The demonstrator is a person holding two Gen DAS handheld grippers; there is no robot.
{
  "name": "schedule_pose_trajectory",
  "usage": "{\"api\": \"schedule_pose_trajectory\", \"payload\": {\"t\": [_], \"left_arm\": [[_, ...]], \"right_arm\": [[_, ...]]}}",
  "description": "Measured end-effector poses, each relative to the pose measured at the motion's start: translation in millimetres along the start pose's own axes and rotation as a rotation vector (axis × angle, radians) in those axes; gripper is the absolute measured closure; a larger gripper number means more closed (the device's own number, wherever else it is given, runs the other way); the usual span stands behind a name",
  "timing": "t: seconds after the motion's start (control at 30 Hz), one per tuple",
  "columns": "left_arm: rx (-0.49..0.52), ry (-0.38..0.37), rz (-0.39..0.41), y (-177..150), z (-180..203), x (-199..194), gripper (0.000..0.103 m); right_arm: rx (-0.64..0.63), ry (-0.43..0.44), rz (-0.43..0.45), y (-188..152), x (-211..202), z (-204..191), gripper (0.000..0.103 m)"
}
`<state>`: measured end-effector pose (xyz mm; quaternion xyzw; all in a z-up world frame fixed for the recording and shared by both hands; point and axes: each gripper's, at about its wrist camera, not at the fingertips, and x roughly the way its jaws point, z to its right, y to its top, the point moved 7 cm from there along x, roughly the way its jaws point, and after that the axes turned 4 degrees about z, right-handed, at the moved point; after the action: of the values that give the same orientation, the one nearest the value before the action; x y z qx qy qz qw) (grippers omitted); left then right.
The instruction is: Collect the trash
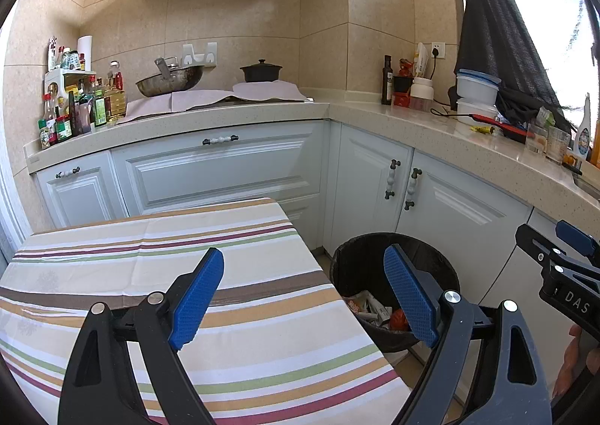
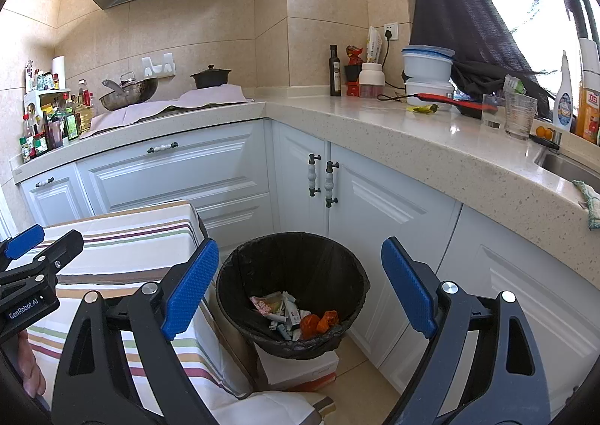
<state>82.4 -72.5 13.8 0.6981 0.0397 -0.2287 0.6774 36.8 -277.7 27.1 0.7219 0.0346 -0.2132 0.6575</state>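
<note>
Both tongs gape wide, holding nothing. The black-lined trash bin (image 2: 292,297), wrappers (image 2: 285,312) already inside, sits on the floor dead ahead of the right tongs (image 2: 300,290); the left tongs (image 1: 303,297) hover over the striped bench (image 1: 150,256) beside it.

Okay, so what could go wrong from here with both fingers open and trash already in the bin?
The bin seems perched tilted on a box, so a nudge could tip it. The tablecloth hangs close beside it and may snag. A yellow-green scrap on the counter near the glasses could be missed.

black-lined bin (image 2: 292,275) on the floor holds crumpled wrappers (image 2: 292,314).
</note>
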Motion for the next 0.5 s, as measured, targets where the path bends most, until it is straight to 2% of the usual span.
{"api": "schedule_pose_trajectory", "payload": {"t": [0.5], "left_arm": [[-0.002,0.000,-0.001,-0.6,-0.7,0.1,0.018]], "right_arm": [[0.000,0.000,0.000,-0.1,-0.3,-0.7,0.017]]}}
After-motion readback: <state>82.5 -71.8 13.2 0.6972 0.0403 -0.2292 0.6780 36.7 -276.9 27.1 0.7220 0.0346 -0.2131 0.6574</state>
